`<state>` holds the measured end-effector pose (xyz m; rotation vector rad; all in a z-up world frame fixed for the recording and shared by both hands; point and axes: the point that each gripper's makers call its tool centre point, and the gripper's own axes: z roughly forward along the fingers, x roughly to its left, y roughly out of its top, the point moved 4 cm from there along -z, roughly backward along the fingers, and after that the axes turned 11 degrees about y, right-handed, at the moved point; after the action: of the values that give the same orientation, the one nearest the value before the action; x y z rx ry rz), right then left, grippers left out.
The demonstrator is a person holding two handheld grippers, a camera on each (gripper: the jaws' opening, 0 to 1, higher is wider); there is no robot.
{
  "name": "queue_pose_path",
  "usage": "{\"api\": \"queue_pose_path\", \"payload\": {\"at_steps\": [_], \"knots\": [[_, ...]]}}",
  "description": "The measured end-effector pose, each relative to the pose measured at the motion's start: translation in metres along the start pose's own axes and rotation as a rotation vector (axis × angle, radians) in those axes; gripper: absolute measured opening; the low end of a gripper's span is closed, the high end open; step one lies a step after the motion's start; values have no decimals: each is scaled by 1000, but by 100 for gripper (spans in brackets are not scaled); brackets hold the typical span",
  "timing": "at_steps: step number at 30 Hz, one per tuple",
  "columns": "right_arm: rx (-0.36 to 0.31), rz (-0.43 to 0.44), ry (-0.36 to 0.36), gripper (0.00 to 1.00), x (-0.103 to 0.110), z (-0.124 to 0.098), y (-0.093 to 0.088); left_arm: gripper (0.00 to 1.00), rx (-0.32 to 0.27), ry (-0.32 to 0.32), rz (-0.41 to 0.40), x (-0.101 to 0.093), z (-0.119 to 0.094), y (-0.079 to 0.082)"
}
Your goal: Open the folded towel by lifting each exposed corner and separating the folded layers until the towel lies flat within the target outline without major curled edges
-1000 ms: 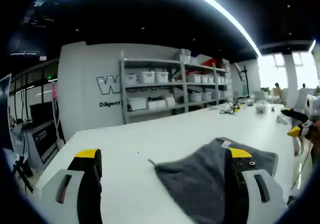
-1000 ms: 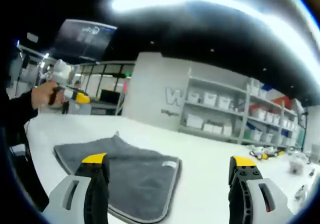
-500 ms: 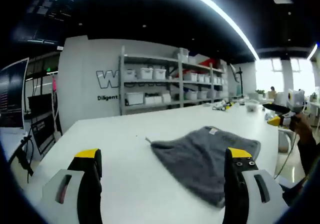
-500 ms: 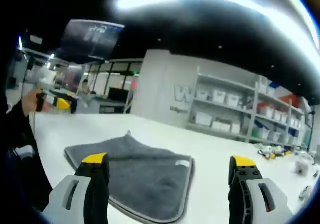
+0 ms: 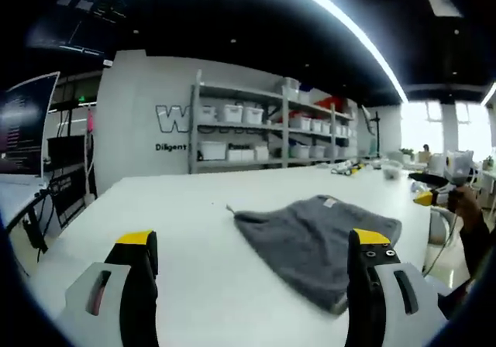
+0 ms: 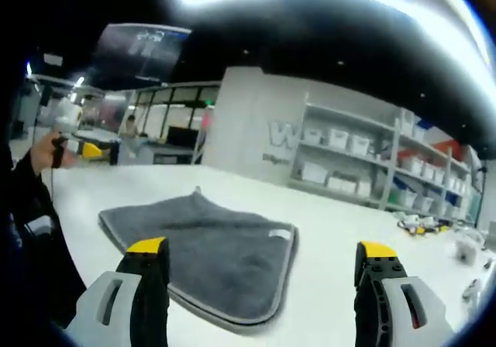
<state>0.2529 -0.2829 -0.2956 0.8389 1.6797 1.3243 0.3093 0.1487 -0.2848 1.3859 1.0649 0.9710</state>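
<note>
Since a second ago: both cameras sit higher and further back from the dark grey terry towel [image 5: 318, 235], which shows more fully in each view; its own lie on the white tabletop [image 5: 186, 215] appears unchanged.

Item 1, towel: flat on the tabletop, roughly square, stitched border along its edges [image 6: 209, 254]. One small white sewn-in label [image 6: 280, 235] near an edge. One corner rises in a short point at the far side in the right gripper view. Nothing touches it.

Item 2, left gripper [image 5: 252, 258]: grey jaws with black fingers and yellow tips, spread wide, empty, held above the tabletop on the near side of the towel.

Item 3, right gripper [image 6: 262, 266]: same build, jaws likewise wide apart and empty, hanging over the towel's near edge without contact.

Item 4, a person's hand [image 6: 43, 152] with dark sleeve, gripping the left tool at the far left of the right gripper view.

Item 5, background: grey metal shelving [image 5: 263, 130] stocked with white storage bins against a grey lettered wall.
</note>
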Motion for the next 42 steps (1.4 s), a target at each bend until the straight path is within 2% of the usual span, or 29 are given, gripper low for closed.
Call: {"api": "queue_pose_path", "payload": {"at_steps": [3,6,10,17,21,27,30,32,35,38,42], "knots": [[3,-1,-1,100,-2,1,0,100,12,-26,51,-15,0,0],[6,-9,0,100,-3,1,2,100,41,-70,117,-38,2,-3],[13,-28,-1,100,-7,1,7,100,36,-103,191,-67,8,0],[20,-94,9,99,-18,4,35,100,-2,-198,265,-123,16,15],[10,-129,24,99,-25,8,56,100,-15,-195,367,-146,25,17],[0,-185,66,99,-35,22,86,100,-33,-209,423,-178,30,24],[1,-197,94,99,-38,28,93,100,-38,-207,462,-189,32,27],[-1,-196,130,99,-41,35,99,100,-37,-235,505,-204,34,28],[-10,-196,180,98,-42,46,103,100,-24,-267,518,-223,39,28],[20,-196,222,97,-46,58,98,100,-31,-279,540,-239,43,26],[20,-182,250,96,-55,66,100,100,-21,-282,566,-245,47,21]]}}
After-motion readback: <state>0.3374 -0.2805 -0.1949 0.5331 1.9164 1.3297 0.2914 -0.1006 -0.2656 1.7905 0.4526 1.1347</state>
